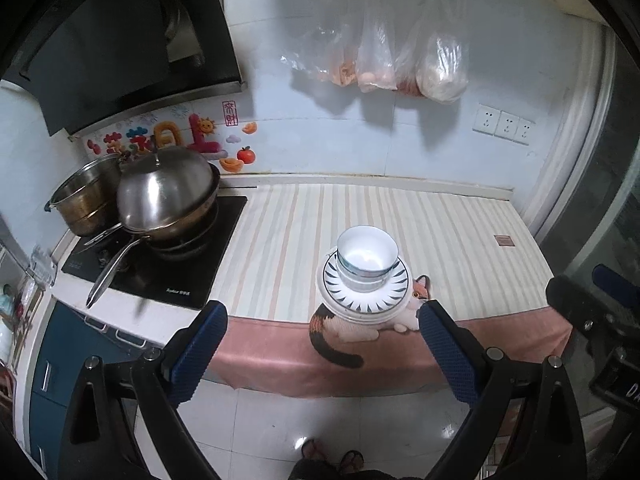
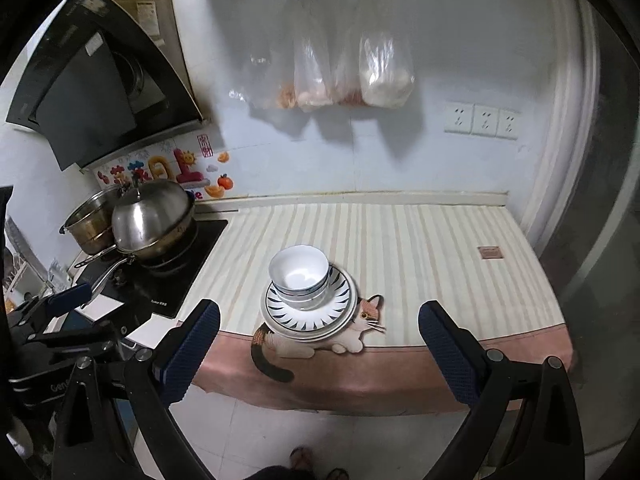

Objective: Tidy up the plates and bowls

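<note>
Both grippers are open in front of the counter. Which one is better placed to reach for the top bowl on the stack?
Left, probably. In the left wrist view the top bowl lies nearly centred between the open left gripper's fingers. In the right wrist view it sits left of the open right gripper's midline, so that one would need to shift sideways.

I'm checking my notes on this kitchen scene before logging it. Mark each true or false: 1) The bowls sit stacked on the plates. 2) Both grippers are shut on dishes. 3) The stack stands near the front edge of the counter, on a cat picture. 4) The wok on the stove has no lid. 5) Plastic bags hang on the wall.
1) True: the bowls are nested on top of the plates.
2) False: the left gripper and the right gripper have jaws wide apart, holding nothing.
3) True: the cat picture on the cloth lies partly under the stack.
4) False: a domed steel lid covers the wok.
5) True: the plastic bags hang from a rail.
</note>
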`<state>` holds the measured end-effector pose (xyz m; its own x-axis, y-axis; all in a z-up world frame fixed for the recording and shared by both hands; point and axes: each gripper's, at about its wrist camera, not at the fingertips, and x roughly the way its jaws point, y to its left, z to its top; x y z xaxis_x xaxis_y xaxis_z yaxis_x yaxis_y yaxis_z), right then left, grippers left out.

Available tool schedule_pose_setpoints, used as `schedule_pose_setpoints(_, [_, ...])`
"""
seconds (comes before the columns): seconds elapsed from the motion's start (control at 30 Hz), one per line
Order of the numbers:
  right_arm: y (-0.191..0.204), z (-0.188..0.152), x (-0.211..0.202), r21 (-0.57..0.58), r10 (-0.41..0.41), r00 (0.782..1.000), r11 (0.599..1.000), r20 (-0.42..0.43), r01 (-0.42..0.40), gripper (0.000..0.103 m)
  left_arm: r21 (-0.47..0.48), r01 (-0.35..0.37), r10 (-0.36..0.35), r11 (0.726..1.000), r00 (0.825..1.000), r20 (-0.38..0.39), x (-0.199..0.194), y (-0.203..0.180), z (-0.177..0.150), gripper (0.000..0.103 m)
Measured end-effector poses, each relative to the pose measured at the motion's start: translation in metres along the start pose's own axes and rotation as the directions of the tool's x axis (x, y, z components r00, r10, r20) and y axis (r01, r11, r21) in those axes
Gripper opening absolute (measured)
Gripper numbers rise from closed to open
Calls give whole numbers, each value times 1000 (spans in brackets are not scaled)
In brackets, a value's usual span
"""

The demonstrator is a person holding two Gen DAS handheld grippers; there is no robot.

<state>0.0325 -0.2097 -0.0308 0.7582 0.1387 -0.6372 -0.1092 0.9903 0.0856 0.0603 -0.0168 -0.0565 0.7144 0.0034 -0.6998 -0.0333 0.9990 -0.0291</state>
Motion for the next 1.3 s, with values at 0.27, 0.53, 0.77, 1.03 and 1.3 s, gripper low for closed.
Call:
schedule_pose_setpoints(0.27, [12,-21,-58,4,-36,998,999,52,36,102,4,10,-10,1000,999,36,-35,11,-15,98])
schedule_pose_setpoints(0.53, [25,-27,-77,1,-62,996,998,68,62,102,5,13,-13,1000,998,66,-51,22,-17,98])
schedule_pose_setpoints(0.77, [31,-25,-76,4,-70,995,998,75,70,102,12,8,-9,1000,997,78,-55,28,-19,98])
schedule_pose_setpoints(1.03, [31,-21,-74,2,-76,994,997,76,76,102,4,10,-10,1000,997,70,-57,28,-22,98])
schedule_pose_setpoints(1.3, [35,-25,-75,5,-83,994,997,70,82,102,19,21,-22,1000,998,61,-53,37,-20,98])
